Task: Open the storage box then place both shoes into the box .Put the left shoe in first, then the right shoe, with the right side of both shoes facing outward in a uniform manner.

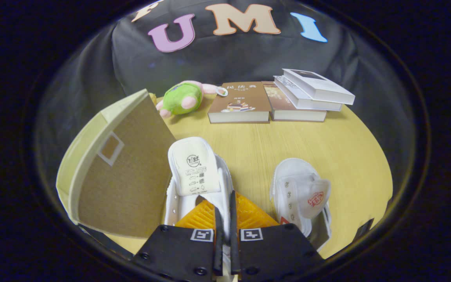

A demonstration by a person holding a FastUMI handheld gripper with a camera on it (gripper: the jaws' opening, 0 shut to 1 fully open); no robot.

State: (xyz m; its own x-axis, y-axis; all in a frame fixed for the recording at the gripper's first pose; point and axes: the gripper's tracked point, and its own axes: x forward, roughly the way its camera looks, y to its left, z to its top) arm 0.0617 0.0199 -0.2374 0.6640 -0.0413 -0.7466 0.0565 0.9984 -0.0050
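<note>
White canvas shoe (198,172), tongue flipped up, on wooden table (327,137) beside raised storage box lid (123,176). Gripper (224,209) fingers pinch its side wall. Second shoe (300,194) just right.

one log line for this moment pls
gripper: shut on left shoe | right shoe: on table | box lid: open

Brown book (241,102) cover: "民法典".

Smooth wood-grain table (307,145), white canvas shoes (200,176), rough woven box lid (131,184).
</note>
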